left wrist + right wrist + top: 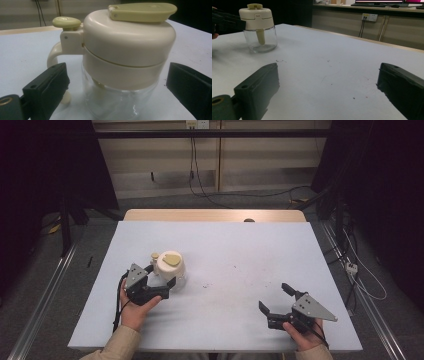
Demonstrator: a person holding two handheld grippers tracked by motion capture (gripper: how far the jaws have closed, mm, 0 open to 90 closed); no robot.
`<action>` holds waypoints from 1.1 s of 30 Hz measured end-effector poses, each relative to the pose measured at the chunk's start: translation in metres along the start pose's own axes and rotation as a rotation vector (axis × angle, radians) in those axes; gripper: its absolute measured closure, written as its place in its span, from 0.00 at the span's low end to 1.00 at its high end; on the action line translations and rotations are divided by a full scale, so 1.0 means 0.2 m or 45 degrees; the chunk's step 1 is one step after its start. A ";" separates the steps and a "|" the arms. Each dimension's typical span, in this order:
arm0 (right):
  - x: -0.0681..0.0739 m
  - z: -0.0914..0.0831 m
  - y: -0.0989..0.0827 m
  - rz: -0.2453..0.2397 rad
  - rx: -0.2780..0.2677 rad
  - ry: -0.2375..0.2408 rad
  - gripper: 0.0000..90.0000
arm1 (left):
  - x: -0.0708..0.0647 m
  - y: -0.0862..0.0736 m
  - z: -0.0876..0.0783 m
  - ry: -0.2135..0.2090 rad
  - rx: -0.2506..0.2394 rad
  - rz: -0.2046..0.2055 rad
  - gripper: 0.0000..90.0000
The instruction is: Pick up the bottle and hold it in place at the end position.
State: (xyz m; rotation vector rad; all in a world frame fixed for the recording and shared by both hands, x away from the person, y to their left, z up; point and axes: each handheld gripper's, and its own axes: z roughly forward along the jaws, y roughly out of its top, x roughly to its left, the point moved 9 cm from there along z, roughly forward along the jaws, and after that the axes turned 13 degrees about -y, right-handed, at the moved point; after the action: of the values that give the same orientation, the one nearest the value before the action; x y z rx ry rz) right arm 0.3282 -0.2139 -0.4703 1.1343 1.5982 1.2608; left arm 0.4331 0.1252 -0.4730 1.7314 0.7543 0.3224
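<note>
Presently, clear glass jar with cream plastic lid and handle (170,268) stands upright on pale blue table (235,250), left of centre. Left gripper (160,281) jaws spread wide either side of the jar, not touching. Right gripper (276,298) well apart, jaws wide, empty.

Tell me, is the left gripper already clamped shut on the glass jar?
No, in the left gripper view the left gripper stands open, its jaws on either side of the jar with gaps showing between them and the glass.
</note>
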 end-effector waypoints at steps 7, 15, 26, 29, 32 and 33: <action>0.00 0.00 0.00 0.002 0.000 0.003 0.04 | 0.00 0.01 0.04 0.012 -0.001 -0.002 0.04; 0.00 0.00 0.00 -0.001 -0.004 0.002 0.04 | -0.01 0.02 0.09 0.031 -0.004 0.006 0.04; 0.00 0.00 0.00 0.001 -0.006 -0.004 0.04 | 0.00 0.02 0.17 0.065 -0.019 -0.020 0.04; 0.00 0.00 0.00 0.000 -0.005 -0.004 0.04 | 0.00 0.03 0.19 0.082 -0.027 -0.024 0.03; 0.00 0.00 0.00 0.000 -0.006 -0.004 0.04 | 0.01 0.02 0.20 0.104 -0.027 -0.018 0.03; 0.00 0.00 0.00 0.002 -0.006 -0.004 0.04 | 0.01 0.02 0.21 0.108 -0.027 -0.018 0.03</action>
State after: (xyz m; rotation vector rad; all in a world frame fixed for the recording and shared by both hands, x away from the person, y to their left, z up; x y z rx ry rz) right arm 0.3287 -0.2147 -0.4696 1.1342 1.5917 1.2629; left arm 0.4597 0.0937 -0.4813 1.7005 0.8214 0.3944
